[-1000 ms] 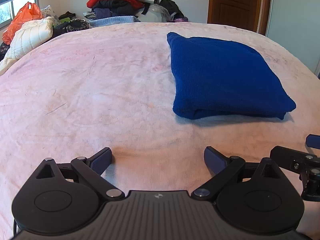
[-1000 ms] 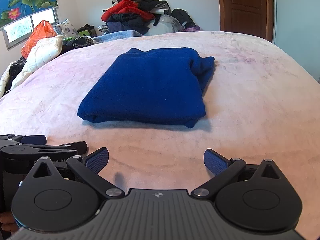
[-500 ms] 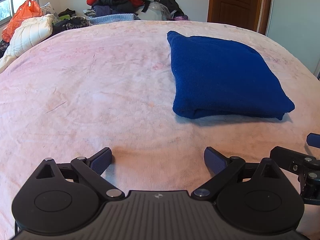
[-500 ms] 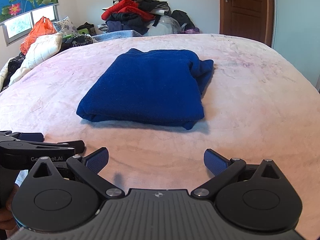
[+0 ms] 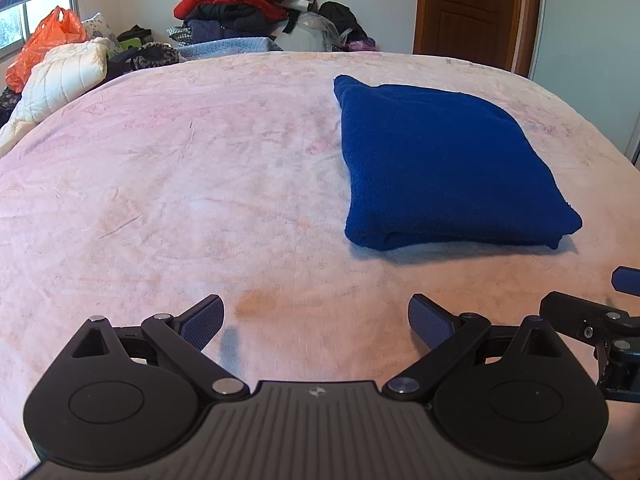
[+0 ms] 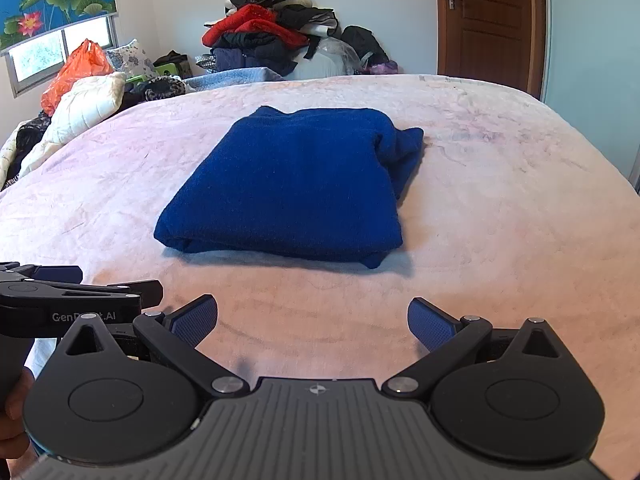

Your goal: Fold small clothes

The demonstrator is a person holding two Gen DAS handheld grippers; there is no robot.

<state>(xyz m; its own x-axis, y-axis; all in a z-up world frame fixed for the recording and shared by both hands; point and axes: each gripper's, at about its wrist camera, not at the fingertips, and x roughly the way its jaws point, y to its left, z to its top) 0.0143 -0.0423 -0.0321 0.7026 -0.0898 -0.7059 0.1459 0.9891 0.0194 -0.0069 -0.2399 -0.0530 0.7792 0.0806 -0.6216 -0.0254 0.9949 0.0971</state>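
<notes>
A dark blue knitted garment (image 5: 444, 164) lies folded into a thick rectangle on the pink bedspread (image 5: 180, 184). It sits ahead and to the right in the left wrist view. In the right wrist view the garment (image 6: 296, 184) lies straight ahead, with a bunched part at its far right corner. My left gripper (image 5: 316, 322) is open above bare bedspread, nearer than the garment, with nothing between its fingers. My right gripper (image 6: 313, 322) is open too, a short way in front of the garment's near edge. Neither gripper touches the cloth.
A heap of clothes (image 5: 248, 8) is stacked at the far side of the bed. A white quilted pillow (image 5: 64, 76) and an orange plastic bag (image 5: 44, 44) sit at the far left. A wooden door (image 5: 468, 8) stands at the back right. A hand (image 6: 14, 408) holds the left gripper's handle.
Both grippers have drawn back and risen slightly, so more of the wall and the far clothes heap shows. The folded garment has not moved. Both grippers stay open.
</notes>
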